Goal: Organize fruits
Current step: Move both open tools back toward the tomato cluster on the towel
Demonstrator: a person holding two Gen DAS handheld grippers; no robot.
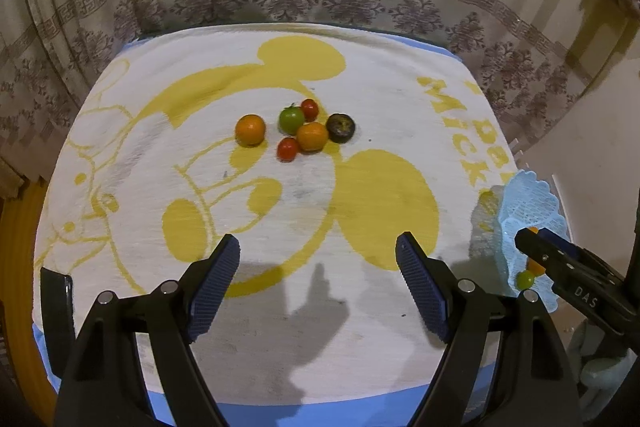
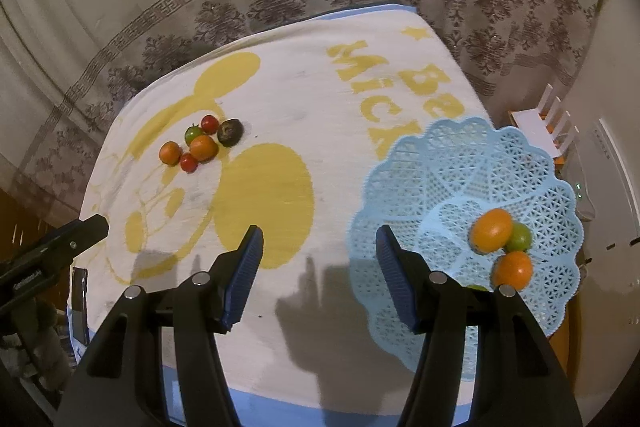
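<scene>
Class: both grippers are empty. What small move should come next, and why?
Probably reach the open left gripper forward to the lone orange. It sits apart from the cluster, so the fingers fit around it. Six fruits remain on the towel, while the basket already holds some.

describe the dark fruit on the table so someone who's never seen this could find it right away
On the white towel with the yellow mouse print, six fruits cluster near the middle. The dark fruit sits at the cluster's right end, touching an orange. It alone is brownish-black; its neighbours are orange, red or green.
</scene>
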